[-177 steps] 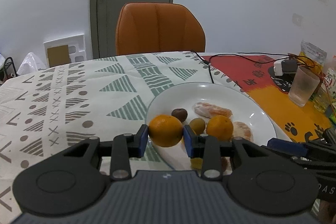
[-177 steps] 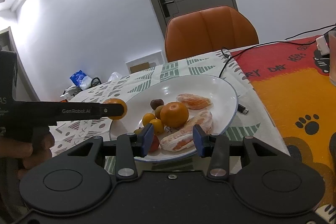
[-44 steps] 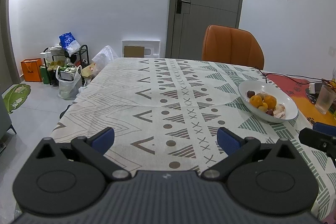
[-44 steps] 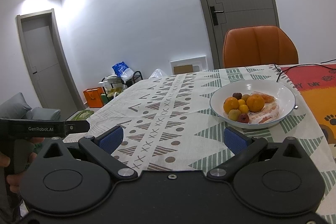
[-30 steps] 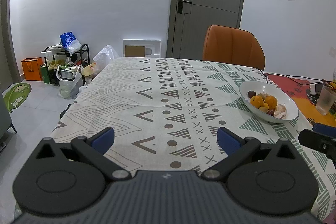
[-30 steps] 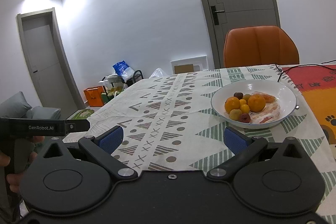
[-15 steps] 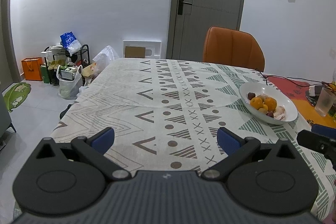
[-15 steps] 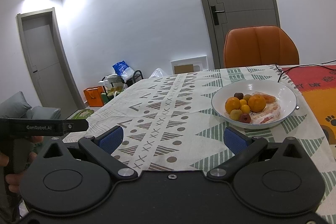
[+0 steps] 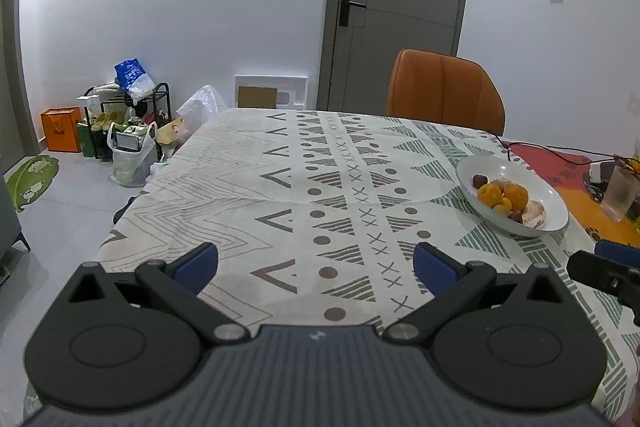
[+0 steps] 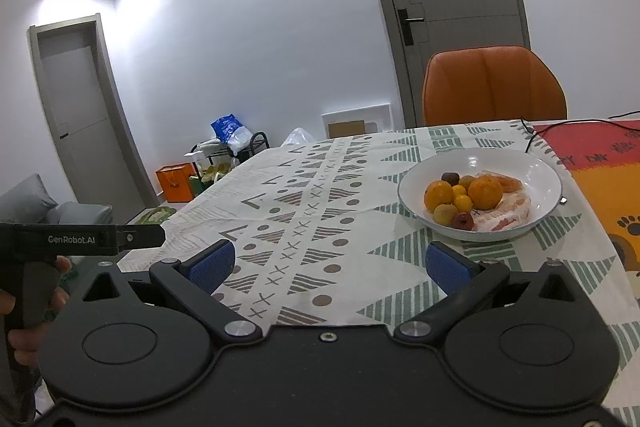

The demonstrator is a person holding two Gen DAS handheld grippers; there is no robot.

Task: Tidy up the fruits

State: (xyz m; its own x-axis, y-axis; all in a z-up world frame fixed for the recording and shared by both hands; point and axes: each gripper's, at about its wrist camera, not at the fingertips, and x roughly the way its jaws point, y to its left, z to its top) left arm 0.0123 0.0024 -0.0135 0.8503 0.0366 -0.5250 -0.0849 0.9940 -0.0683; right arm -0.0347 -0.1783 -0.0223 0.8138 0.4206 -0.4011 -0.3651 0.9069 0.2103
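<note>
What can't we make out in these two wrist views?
- Bowl contents: the smallest fruits are too small to name in either view, and the far rim hides whatever lies behind the pile.
- Cup: near the right edge of the left view, contents unclear.
- Cable: its end runs out of frame.
- Right gripper and left gripper: both open, empty.

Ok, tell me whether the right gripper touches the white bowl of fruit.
Apart. The right wrist view shows the right gripper wide open, with patterned tablecloth between its fingertips and the white bowl.
</note>
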